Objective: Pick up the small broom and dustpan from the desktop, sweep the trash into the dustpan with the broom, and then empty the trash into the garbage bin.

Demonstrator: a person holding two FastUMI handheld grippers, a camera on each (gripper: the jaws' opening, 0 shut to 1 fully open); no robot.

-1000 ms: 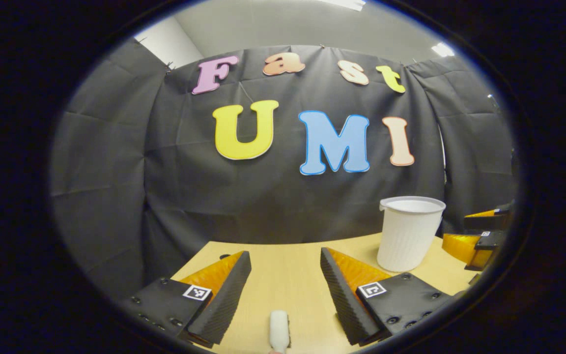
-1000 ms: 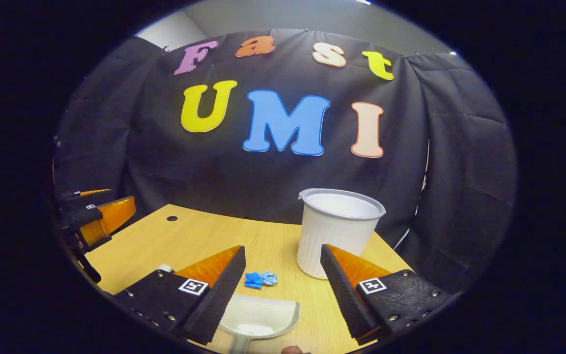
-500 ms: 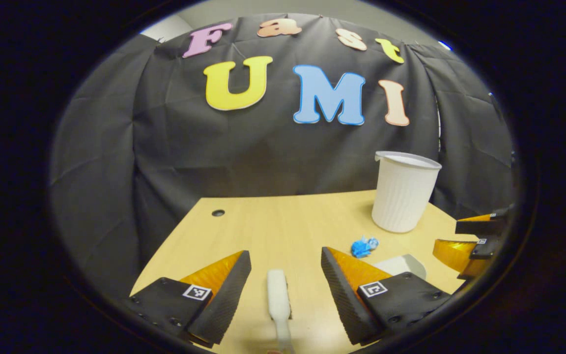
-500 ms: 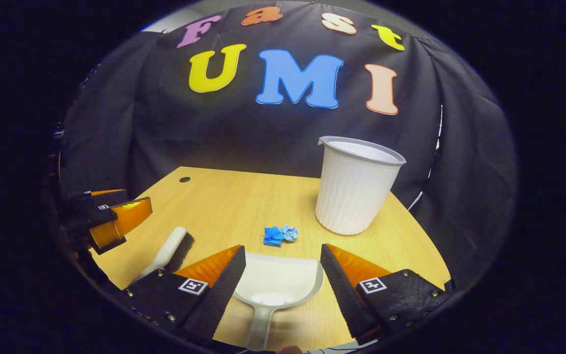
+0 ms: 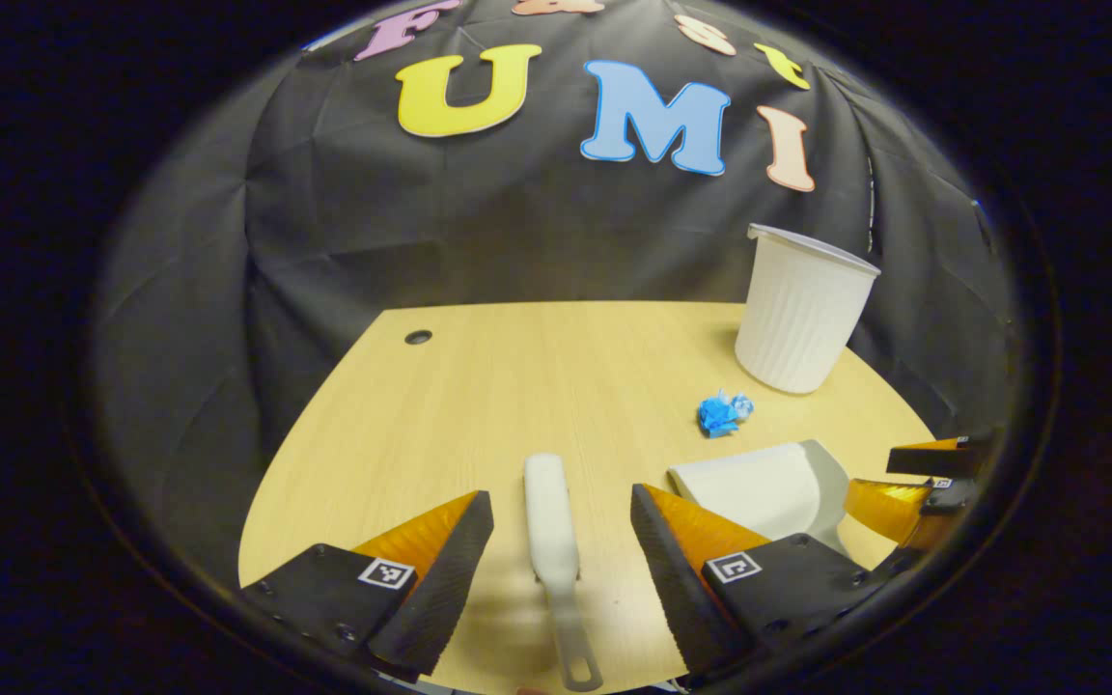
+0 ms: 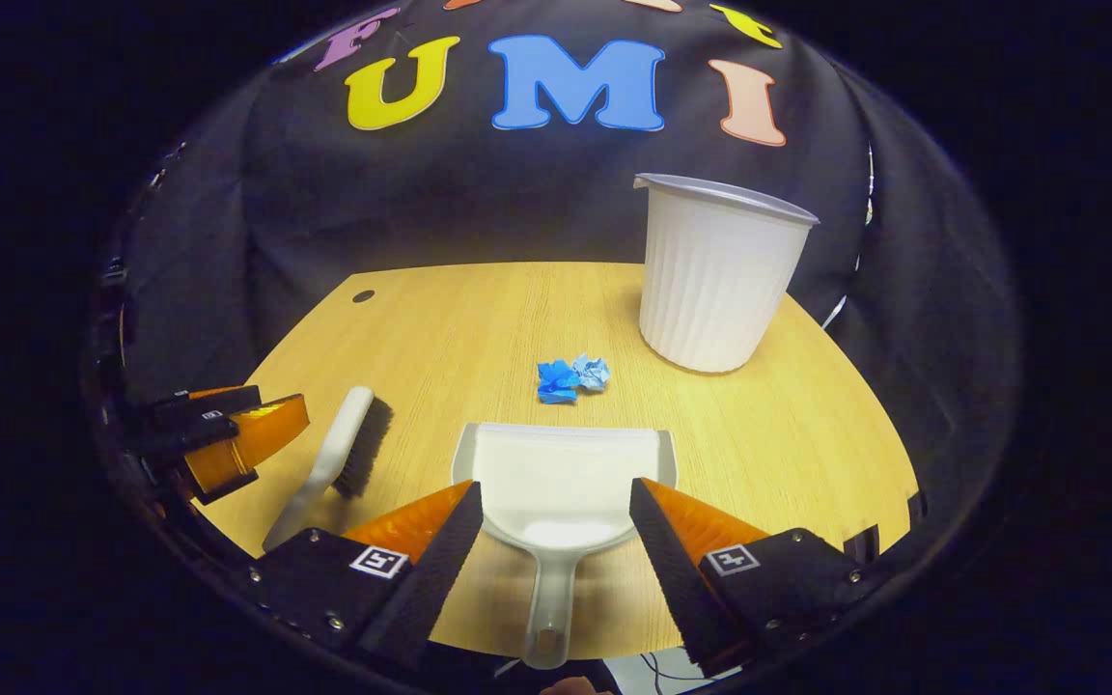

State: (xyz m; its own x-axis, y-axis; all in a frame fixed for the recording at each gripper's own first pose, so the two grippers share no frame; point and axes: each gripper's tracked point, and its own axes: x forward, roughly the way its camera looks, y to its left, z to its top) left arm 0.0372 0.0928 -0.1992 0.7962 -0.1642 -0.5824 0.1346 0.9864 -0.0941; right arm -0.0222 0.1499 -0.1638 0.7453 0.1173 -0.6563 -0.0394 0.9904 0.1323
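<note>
Well apart, both grippers' fingers (image 5: pixel 672 550) straddle broom (image 5: pixel 551 521) and dustpan (image 6: pixel 566 483)

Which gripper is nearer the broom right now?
Left. The left gripper is open with the broom between its fingers; the right gripper straddles the dustpan, beside the broom.
</note>
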